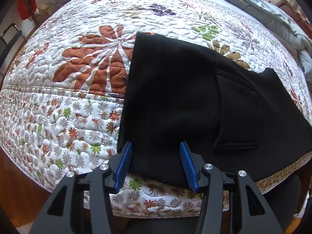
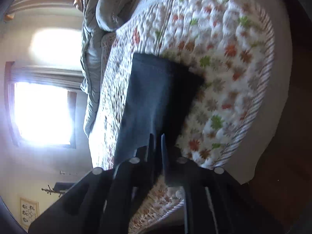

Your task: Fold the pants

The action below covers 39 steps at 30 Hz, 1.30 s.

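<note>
The black pants (image 1: 187, 97) lie folded on the floral quilt (image 1: 64, 117), with a pocket facing up on the right. My left gripper (image 1: 155, 144) points down over their near edge. Its blue pads (image 1: 124, 161) stand wide apart, the cloth lies flat between them, and neither pad presses on it. In the rolled and blurred right wrist view the pants (image 2: 156, 89) run from the quilt (image 2: 224, 78) down to my right gripper (image 2: 157, 136). Its fingers (image 2: 151, 148) stand only a narrow gap apart at the cloth's near edge. I cannot tell whether they pinch it.
A grey duvet (image 1: 273, 13) is bunched at the far end of the bed, also visible in the right wrist view (image 2: 101, 19). The bed's near edge drops to a wooden floor (image 1: 17, 175). A bright window (image 2: 42, 113) fills the left of the right wrist view.
</note>
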Tool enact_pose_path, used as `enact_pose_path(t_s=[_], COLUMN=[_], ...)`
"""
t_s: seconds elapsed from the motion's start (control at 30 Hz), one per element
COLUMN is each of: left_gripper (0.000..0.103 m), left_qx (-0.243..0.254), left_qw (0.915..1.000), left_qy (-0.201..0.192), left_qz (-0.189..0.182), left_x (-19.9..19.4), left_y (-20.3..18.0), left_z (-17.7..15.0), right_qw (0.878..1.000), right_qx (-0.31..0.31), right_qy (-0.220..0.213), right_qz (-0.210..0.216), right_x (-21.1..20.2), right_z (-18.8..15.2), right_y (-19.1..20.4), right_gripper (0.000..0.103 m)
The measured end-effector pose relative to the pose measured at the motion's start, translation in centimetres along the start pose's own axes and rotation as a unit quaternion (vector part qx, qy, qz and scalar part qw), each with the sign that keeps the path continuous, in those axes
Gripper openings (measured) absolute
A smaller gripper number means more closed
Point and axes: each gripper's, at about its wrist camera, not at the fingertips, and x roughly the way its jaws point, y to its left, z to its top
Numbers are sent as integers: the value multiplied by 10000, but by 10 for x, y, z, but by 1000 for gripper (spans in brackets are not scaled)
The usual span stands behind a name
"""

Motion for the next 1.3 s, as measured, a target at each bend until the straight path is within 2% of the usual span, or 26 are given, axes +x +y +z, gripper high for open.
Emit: enact_pose_path(t_s=[0.03, 0.1, 0.13, 0.27, 0.43, 0.6, 0.77, 1.0, 1.07, 1.17, 1.3], left_gripper=[55, 63, 68, 75, 85, 85, 89, 89, 89, 91, 94], left_qx=[-37, -132, -190, -579, -1356, -1163, -1322, -1310, -1357, -1325, -1376], left_qw=[10000, 9996, 9992, 9955, 9834, 9896, 9891, 9877, 9872, 9888, 9884], left_qy=[-30, -150, -211, -459, -722, -464, -171, -469, -451, -386, -443], left_qz=[-38, -200, -287, -588, -968, -713, -623, -718, -708, -560, -462], left_x=[-1, -6, -8, -15, -25, -20, 0, -8, -6, 1, 6], left_y=[0, 4, 5, 12, 31, 26, 27, 22, 25, 21, 16], left_z=[0, -5, -6, -15, -28, -31, -35, -33, -30, -28, -23], right_qw=[10000, 9998, 9998, 9995, 9991, 9991, 9968, 9962, 9965, 9963, 9966], right_qx=[5, 77, 111, 170, 222, 143, 458, 306, 311, 220, 145], right_qy=[-60, -153, -178, -253, -363, -281, -366, -339, -315, -295, -269], right_qz=[-27, -60, -45, -23, 86, 289, 535, 744, 709, 776, 770], right_x=[-3, -5, -6, -1, 6, 15, 14, 15, 19, 21, 22], right_z=[4, 12, 14, 25, 35, 41, 41, 43, 43, 42, 42], right_y=[-1, -6, -8, -13, -16, -9, -27, -23, -26, -24, -22], right_gripper=[35, 50, 51, 54, 60, 60, 55, 55, 51, 50, 23])
